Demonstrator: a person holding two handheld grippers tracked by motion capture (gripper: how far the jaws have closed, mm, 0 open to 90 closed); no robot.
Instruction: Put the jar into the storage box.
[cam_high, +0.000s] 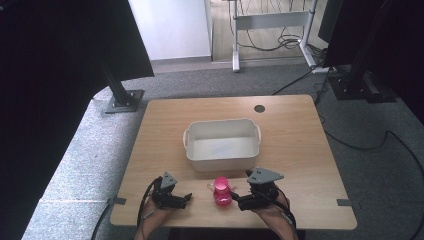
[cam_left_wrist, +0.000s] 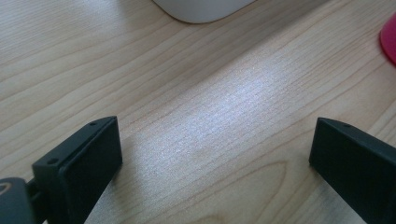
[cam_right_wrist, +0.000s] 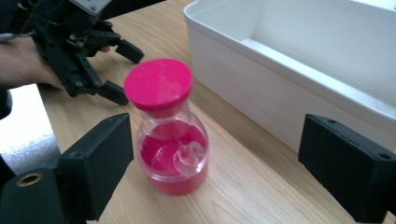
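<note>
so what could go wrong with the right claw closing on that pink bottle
1. The bottle stands nearer the claw's left jaw than its right, so that jaw may touch first and push or tip the upright bottle rather than clamp it.
2. The bottle narrows toward its pink lid; a grip on that rounded part could slip.
3. The white tub stands close behind, so the right claw could knock the tub's wall.
</note>
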